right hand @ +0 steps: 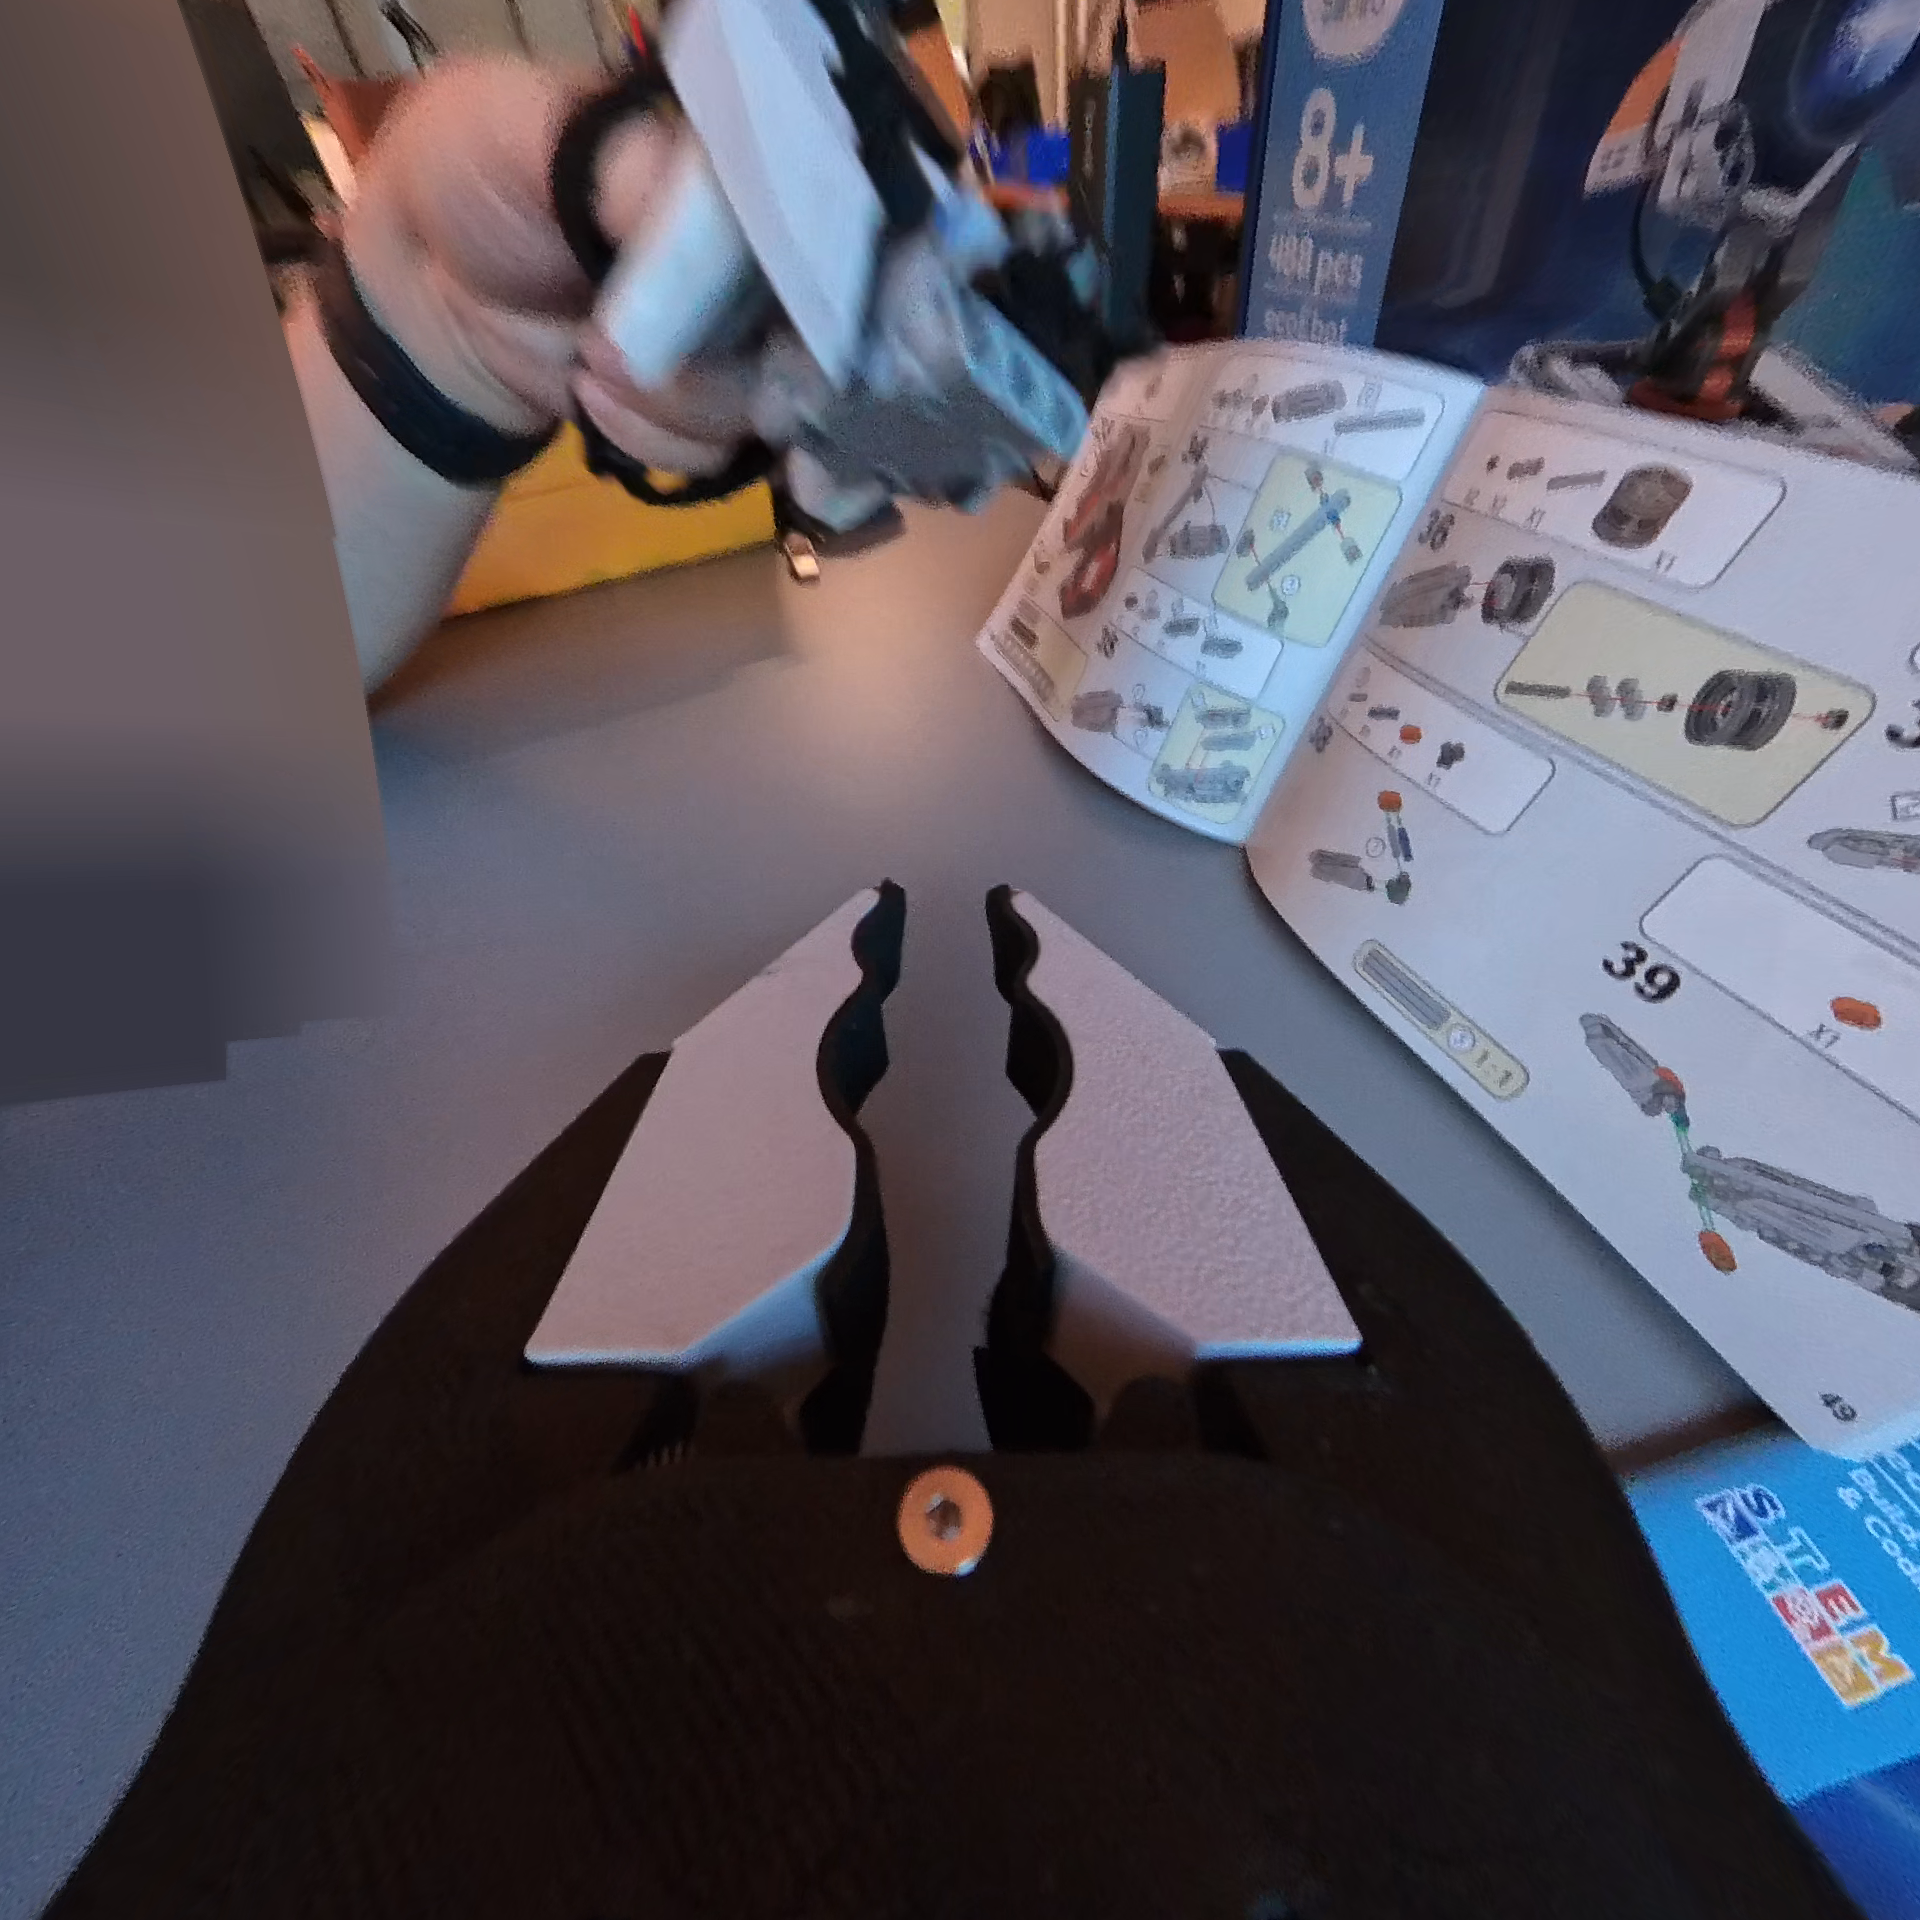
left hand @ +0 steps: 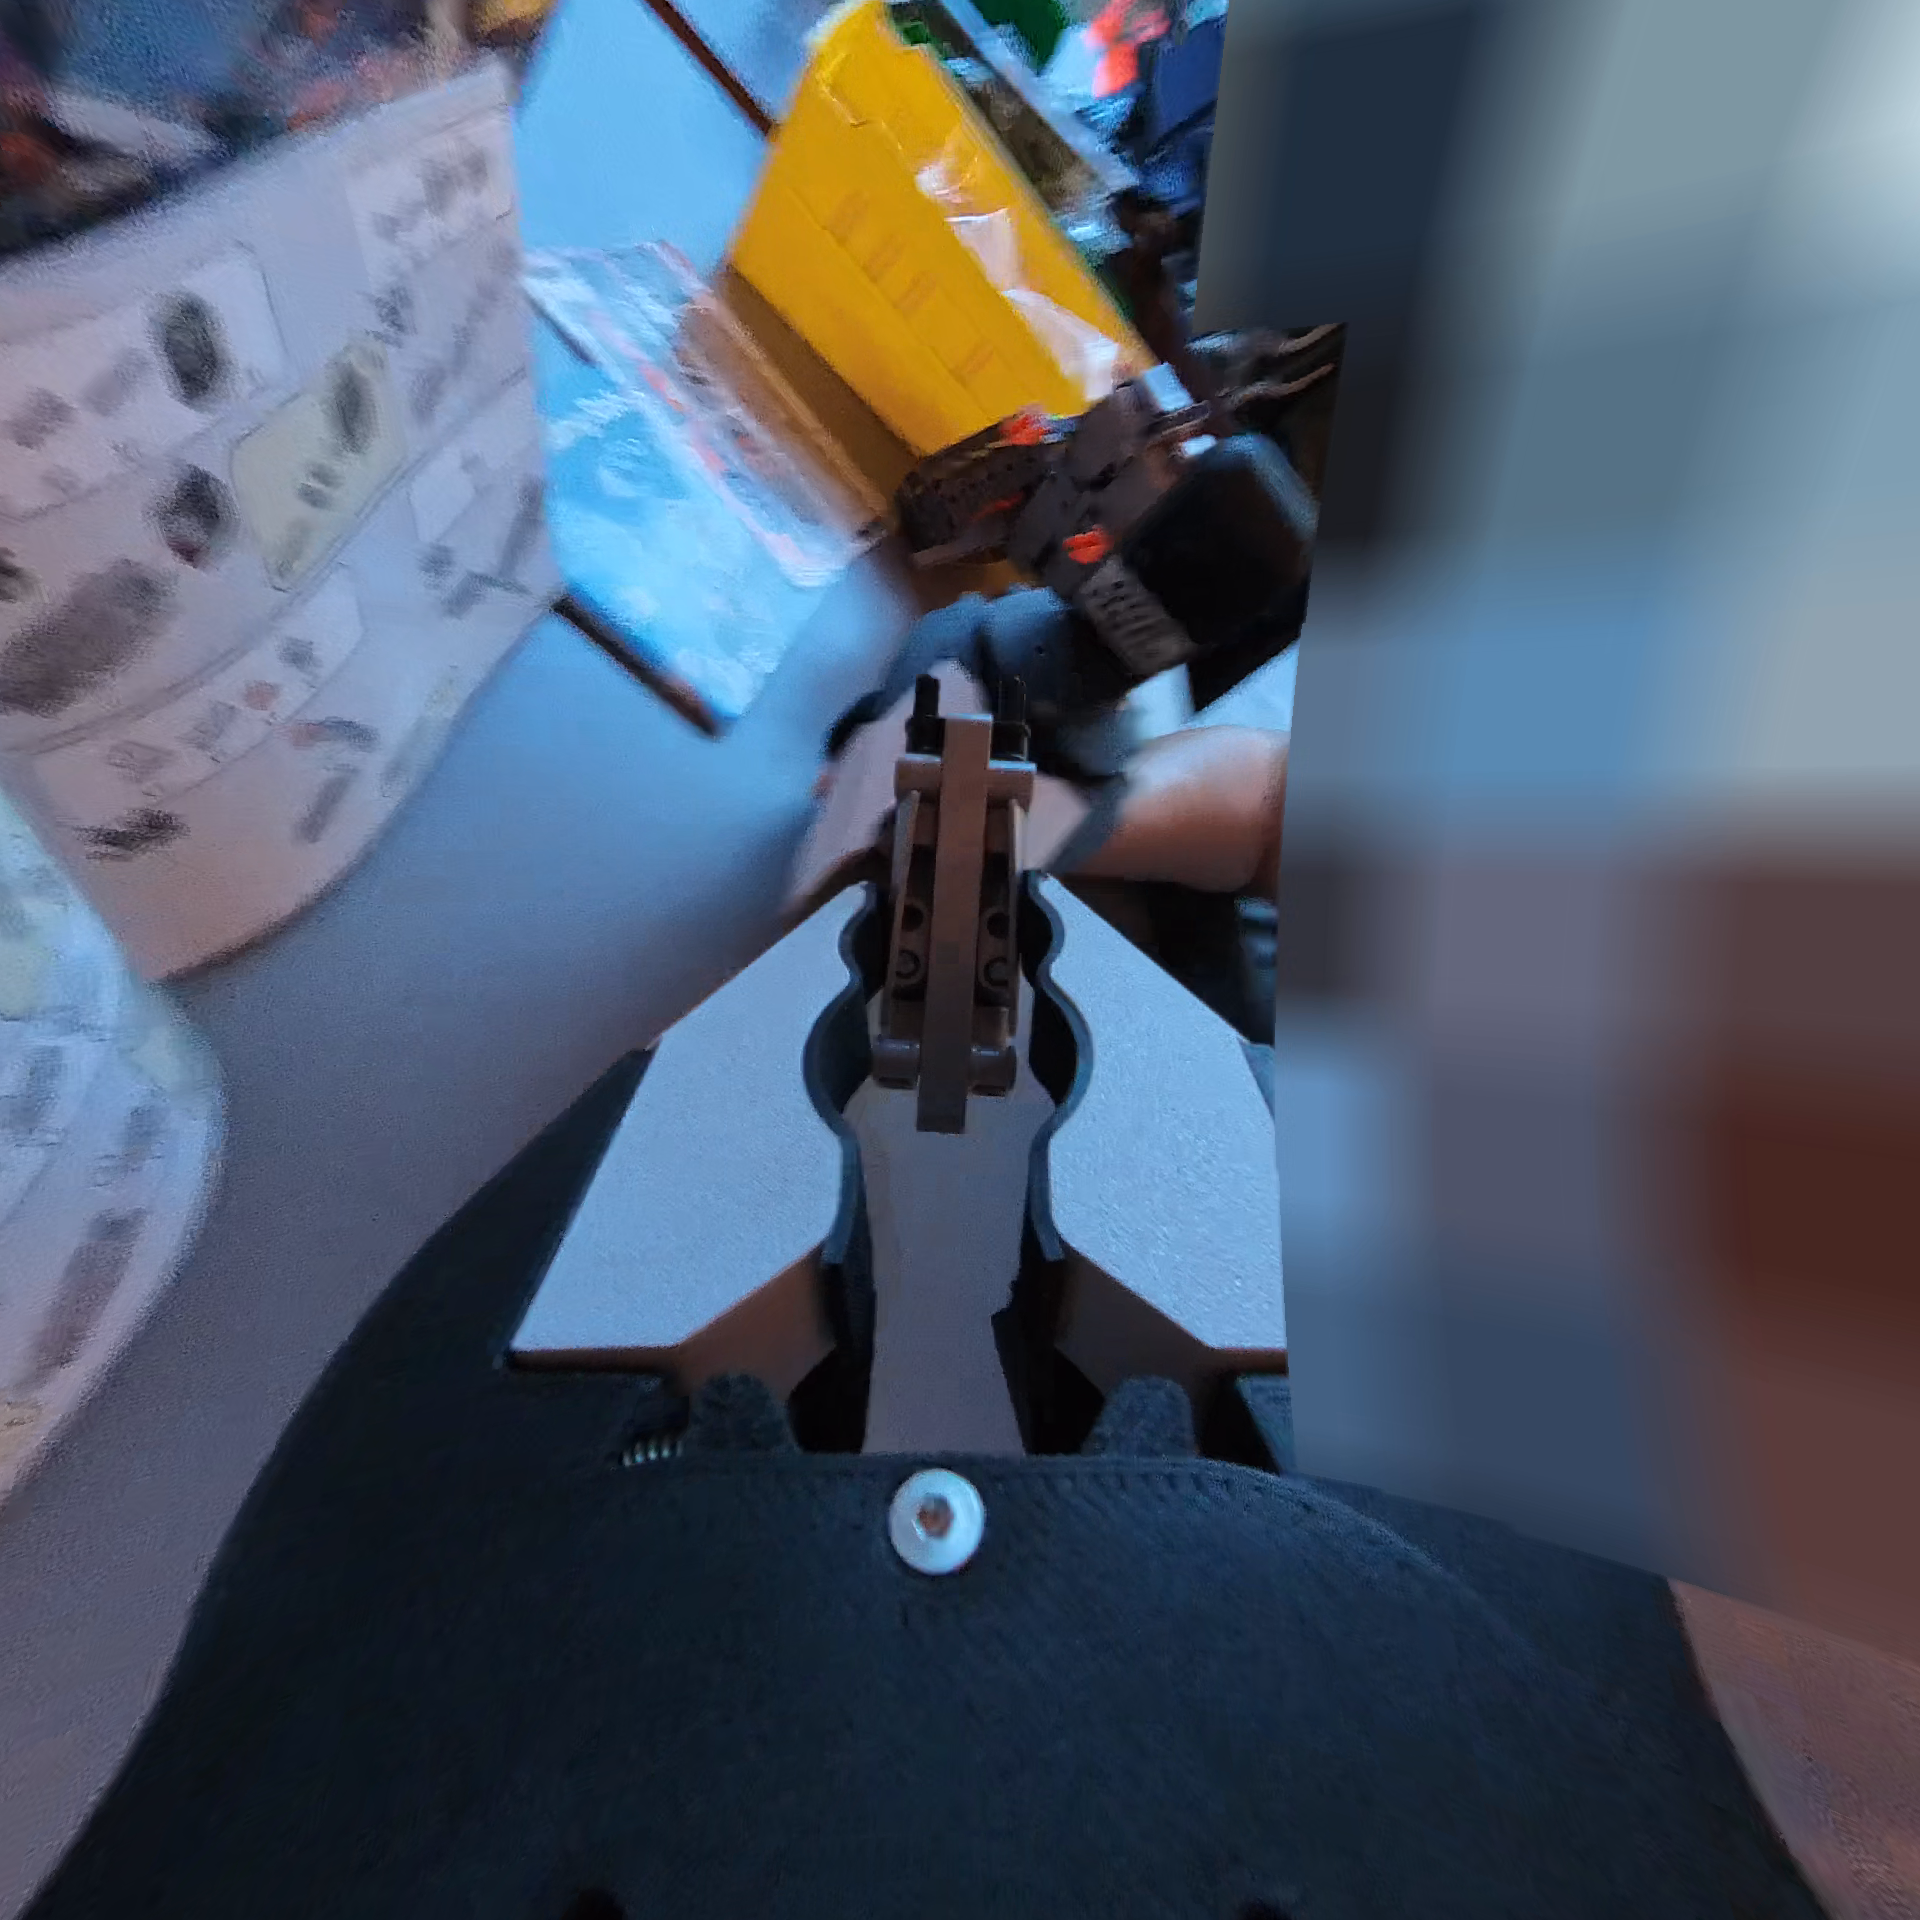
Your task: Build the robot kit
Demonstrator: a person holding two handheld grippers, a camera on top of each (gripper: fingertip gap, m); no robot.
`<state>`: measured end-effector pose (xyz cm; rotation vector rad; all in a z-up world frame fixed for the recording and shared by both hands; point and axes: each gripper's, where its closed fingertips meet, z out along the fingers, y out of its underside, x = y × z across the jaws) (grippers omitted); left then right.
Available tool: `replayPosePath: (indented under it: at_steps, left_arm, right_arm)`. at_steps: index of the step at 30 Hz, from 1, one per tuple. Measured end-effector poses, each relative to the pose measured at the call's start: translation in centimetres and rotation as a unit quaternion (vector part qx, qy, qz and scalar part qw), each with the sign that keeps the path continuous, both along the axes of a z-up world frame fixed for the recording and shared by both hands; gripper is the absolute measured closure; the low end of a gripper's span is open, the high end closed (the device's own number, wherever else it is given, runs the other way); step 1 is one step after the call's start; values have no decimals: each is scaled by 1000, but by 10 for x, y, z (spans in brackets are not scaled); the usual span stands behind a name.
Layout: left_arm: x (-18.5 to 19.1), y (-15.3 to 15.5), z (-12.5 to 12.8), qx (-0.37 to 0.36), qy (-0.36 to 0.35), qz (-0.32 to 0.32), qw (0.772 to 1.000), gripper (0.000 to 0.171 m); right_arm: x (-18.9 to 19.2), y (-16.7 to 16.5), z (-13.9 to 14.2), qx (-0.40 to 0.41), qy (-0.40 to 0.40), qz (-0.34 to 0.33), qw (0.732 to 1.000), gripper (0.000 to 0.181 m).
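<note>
Our left claw (left hand: 951, 914) is clamped on a small grey brick assembly (left hand: 951, 935), a flat beam with pinned side pieces and two black pegs at its far tip, which stands up between the wavy black pads, held above the grey desk (left hand: 436, 1039). Just beyond it we see a gloved hand (left hand: 997, 665) and, farther off, a dark tracked model with orange bits (left hand: 1101, 509), blurred. A yellow bin (left hand: 914, 260) and a clear plastic bag (left hand: 665, 488) lie behind; an open instruction booklet (left hand: 239, 436) sits to the left.

Our right claw (right hand: 943, 904) holds nothing, its fingers a narrow gap apart, low over the desk. To its right lies the same booklet, with a blue box (right hand: 1340, 177) standing behind it. Up left, a hand (right hand: 468, 270) grips the other claw, too blurred to make out further.
</note>
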<state>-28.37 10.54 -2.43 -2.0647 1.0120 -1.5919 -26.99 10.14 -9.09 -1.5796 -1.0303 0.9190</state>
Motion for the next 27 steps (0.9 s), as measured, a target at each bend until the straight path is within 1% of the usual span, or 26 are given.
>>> replayPosePath:
  at_steps: [1, 2, 3, 5, 6, 8, 11, 13, 14, 16, 20, 21, 22, 23, 25, 27]
  left_arm:
    - [0, 5, -7, 55, 33, 13, 998, 148]
    - [-1, 8, -12, 118, 67, 15, 991, 148]
    - [-2, 8, -13, 182, 96, 10, 979, 148]
    - [-3, 3, -13, 291, 140, -5, 946, 148]
    - [-4, -1, -13, 331, 161, -14, 930, 148]
    - [-4, -11, -17, 385, 195, -43, 901, 148]
    - [-1, -21, -26, 441, 230, -76, 864, 148]
    - [1, -22, -31, 467, 245, -85, 846, 148]
    - [1, -24, -33, 474, 248, -91, 840, 148]
    - [2, -27, -39, 478, 260, -99, 833, 148]
    - [6, -36, -46, 485, 268, -123, 823, 148]
    - [7, -39, -47, 486, 271, -128, 821, 148]
    - [7, -44, -49, 481, 271, -140, 822, 148]
    - [9, -46, -48, 482, 268, -140, 822, 148]
    - [11, -46, -42, 487, 260, -128, 824, 148]
    - [14, -49, -28, 478, 226, -116, 841, 145]
  right_arm:
    - [2, -1, 9, 14, 29, 4, 999, 161]
    - [6, 2, 20, 37, 59, 0, 998, 154]
    - [11, 5, 31, 59, 80, -9, 995, 143]
    - [17, 10, 47, 90, 83, -16, 992, 125]
    - [16, 8, 52, 99, 75, -4, 992, 119]
    - [10, -3, 55, 98, 57, 39, 993, 113]
    - [1, -20, 51, 88, 23, 92, 992, 118]
    - [-1, -23, 48, 104, -2, 95, 990, 120]
    - [-3, -26, 44, 111, -18, 103, 988, 121]
    - [-5, -31, 34, 130, -55, 118, 983, 134]
    - [-10, -35, 18, 143, -100, 126, 977, 134]
    - [-12, -37, 17, 142, -103, 130, 976, 144]
    - [-10, -35, 14, 145, -119, 125, 974, 157]
    - [-10, -35, 13, 153, -130, 125, 972, 157]
    - [-8, -34, 23, 186, -125, 114, 968, 158]
    - [-6, -34, 37, 224, -109, 101, 963, 157]
